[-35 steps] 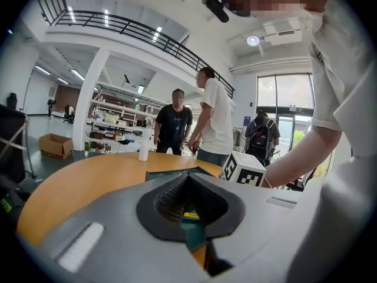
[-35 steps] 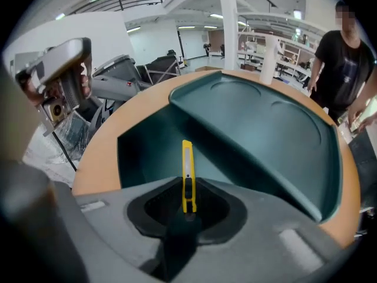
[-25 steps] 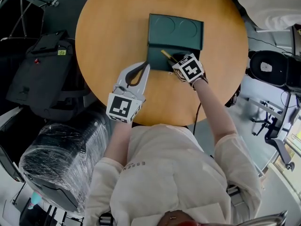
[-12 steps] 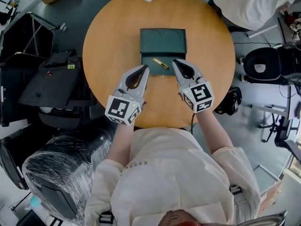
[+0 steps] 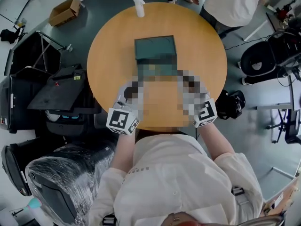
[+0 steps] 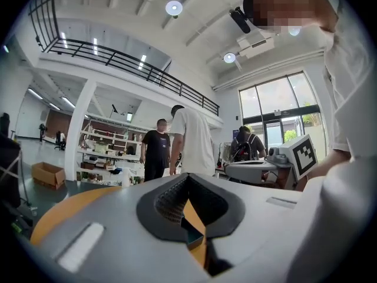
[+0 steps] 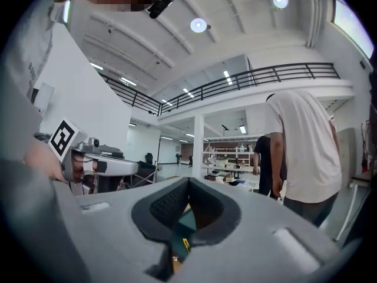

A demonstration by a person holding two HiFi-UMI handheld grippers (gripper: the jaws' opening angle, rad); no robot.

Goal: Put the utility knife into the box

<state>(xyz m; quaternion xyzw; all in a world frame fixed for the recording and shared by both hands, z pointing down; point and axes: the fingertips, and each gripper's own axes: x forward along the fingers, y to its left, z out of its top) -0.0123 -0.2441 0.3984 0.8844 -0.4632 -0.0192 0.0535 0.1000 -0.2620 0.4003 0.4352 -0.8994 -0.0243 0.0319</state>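
Note:
The dark green box point(image 5: 155, 47) lies open in the middle of the round wooden table point(image 5: 108, 51); a mosaic patch hides its near half. Both grippers sit at the table's near edge, a marker cube point(image 5: 123, 120) on the left one and another point(image 5: 205, 113) on the right. My left gripper point(image 6: 188, 174) is shut and empty, pointing level across the table. My right gripper point(image 7: 189, 180) is shut and empty too. Through its jaw hollow I see the green box point(image 7: 187, 221) and a yellow bit of the utility knife point(image 7: 184, 244) lying in it.
A white cup point(image 5: 138, 5) stands at the table's far edge. A person in a white shirt point(image 5: 230, 4) stands beyond it, another in black point(image 6: 156, 149) nearby. Black cases point(image 5: 61, 91) and a plastic-wrapped chair point(image 5: 61, 173) crowd the left; a black chair point(image 5: 258, 60) is at right.
The right gripper has let go of the knife in the box, shut, and drawn back. Both grippers have moved toward the table's near edge. The head view has pulled back.

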